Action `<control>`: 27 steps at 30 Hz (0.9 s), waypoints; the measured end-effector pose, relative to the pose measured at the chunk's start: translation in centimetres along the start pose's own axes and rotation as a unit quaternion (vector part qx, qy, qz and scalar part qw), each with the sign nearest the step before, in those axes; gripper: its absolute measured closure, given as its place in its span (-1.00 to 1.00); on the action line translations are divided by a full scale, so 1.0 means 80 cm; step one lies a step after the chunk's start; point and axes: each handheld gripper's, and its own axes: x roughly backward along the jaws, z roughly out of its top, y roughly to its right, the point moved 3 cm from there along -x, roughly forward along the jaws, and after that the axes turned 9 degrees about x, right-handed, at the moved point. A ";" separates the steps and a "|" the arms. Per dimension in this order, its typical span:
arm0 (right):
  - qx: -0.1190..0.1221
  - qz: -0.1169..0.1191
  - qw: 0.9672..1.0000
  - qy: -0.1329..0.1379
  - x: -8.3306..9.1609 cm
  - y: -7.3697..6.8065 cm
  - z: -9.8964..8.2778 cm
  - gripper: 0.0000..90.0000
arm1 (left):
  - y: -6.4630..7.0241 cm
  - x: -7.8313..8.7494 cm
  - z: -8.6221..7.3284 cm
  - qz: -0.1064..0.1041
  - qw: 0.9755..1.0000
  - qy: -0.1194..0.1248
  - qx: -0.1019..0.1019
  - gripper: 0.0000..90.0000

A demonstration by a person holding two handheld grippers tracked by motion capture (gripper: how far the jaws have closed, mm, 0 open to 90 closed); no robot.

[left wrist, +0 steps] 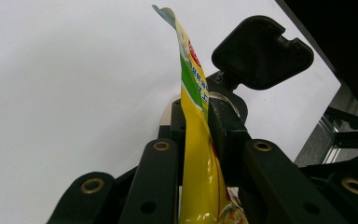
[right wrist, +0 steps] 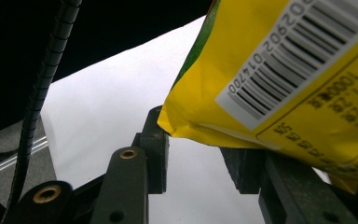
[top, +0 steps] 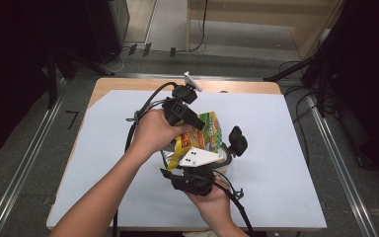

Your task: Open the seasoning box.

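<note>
Right gripper (top: 212, 160), nearest, is wrapped around what looks like a cup (mostly hidden) w/ jaws part open; its grip can't be confirmed. Left gripper (top: 200, 126) is pinched on the top edge of the yellow pouch (top: 202, 136), held above the cup at table centre. Probably pouring: keep the pinch firm, tilt slowly, pouch mouth over the cup. The white mat (top: 276, 128) covers a wooden table (top: 128, 84); beyond that, grey floor w/ cables (top: 168, 49) and dark stands.
</note>
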 end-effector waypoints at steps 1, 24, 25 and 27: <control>0.000 0.000 1.000 0.000 0.000 0.000 0.000 0.45 | 0.000 0.000 0.000 0.000 1.000 0.001 0.000 0.80; 0.006 -0.002 1.000 -0.002 0.001 0.002 -0.001 0.49 | 0.003 -0.001 0.002 -0.001 1.000 0.001 -0.005 0.80; 0.006 -0.003 1.000 -0.001 0.001 0.002 -0.001 0.49 | 0.004 -0.001 0.002 -0.002 1.000 0.003 -0.005 0.80; 0.005 -0.002 1.000 -0.001 0.001 0.002 -0.001 0.49 | 0.004 -0.001 0.002 -0.001 1.000 0.003 -0.004 0.80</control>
